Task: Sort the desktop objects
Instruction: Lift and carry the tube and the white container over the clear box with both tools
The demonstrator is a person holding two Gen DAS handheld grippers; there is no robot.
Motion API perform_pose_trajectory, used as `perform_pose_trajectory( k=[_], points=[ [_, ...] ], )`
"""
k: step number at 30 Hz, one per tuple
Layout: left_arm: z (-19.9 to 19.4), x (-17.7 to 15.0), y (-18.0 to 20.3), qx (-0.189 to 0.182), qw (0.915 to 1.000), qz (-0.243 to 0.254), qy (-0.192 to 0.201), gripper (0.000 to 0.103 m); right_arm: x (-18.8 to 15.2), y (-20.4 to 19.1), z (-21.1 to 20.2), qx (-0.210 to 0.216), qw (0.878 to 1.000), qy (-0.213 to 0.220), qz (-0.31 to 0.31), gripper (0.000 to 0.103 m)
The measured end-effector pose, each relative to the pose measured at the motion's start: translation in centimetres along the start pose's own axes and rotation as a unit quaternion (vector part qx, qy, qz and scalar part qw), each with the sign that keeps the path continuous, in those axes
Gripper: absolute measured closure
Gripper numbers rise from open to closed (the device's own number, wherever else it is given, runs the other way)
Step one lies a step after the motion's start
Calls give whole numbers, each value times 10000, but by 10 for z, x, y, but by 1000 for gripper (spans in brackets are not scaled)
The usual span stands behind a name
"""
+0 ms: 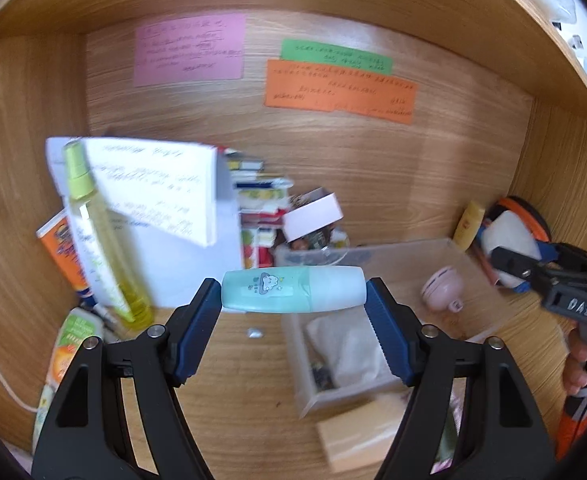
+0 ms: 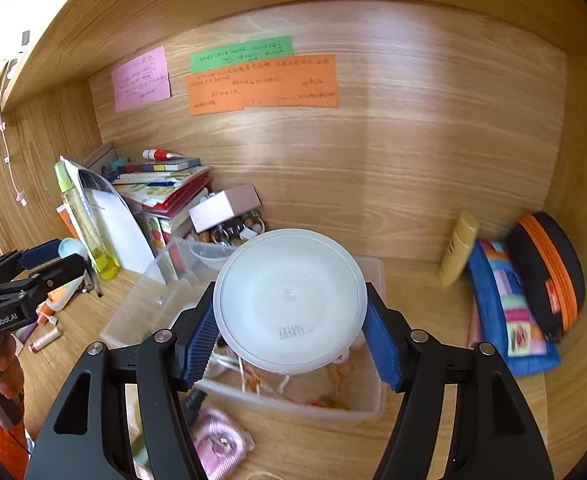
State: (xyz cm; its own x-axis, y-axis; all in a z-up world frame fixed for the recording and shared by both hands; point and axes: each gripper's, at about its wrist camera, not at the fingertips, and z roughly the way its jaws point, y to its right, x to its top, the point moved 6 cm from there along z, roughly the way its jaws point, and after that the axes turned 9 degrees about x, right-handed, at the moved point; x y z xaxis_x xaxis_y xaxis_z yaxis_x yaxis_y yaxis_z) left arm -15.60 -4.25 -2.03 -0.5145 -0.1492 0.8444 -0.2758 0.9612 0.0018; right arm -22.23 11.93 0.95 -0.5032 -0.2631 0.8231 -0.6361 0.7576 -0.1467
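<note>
My left gripper (image 1: 293, 292) is shut on a mint-green tube with a frosted cap (image 1: 291, 289), held crosswise above the wooden desk. It also shows in the right wrist view (image 2: 49, 256) at far left. My right gripper (image 2: 291, 320) is shut on a round white plastic jar (image 2: 290, 300), whose bottom faces the camera, above a clear plastic bin (image 2: 293, 404) that holds cords and small bits. In the left wrist view my right gripper (image 1: 533, 268) shows at far right with the white jar (image 1: 509, 232).
A clear bin (image 1: 397, 252) holds a pink round item (image 1: 442, 288). A yellow spray bottle (image 1: 101, 236), papers and stacked books (image 2: 161, 188) stand at left. A yellow tube (image 2: 457, 248), patchwork pouch (image 2: 505, 304) and black-orange case (image 2: 549, 268) sit at right. Sticky notes (image 2: 261, 80) hang on the back wall.
</note>
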Motion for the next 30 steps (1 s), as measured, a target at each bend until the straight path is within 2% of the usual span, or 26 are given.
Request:
perform_pose_trajectory(
  k=[2,6,11,16,20,22,30],
  points=[
    [7,8,7,-115,9999,-51,-38,30,7,-3,7,26,10000,-25,-31,40],
    [36,17,21,-75,9996,-94,-268,30,18,-6,28,-55,9999,-89,-103,40],
    [67,7,31,-218,9973,-200,-673,30,2,0,58,48,9989,-464,41,40],
    [85,-10,43,-351,9946,-26,-978,31,-14,-1,75,-89,9969,-759,-182,40],
    [87,-14,44,-298,9947,10,-989,30,-22,4,81,-260,9959,-851,-151,40],
    [89,-15,44,-145,9955,69,-934,30,-26,4,82,-375,9951,-877,-279,40],
    [90,-21,51,202,9956,473,-781,30,-41,-4,99,-470,9902,-1183,-577,40]
  ],
)
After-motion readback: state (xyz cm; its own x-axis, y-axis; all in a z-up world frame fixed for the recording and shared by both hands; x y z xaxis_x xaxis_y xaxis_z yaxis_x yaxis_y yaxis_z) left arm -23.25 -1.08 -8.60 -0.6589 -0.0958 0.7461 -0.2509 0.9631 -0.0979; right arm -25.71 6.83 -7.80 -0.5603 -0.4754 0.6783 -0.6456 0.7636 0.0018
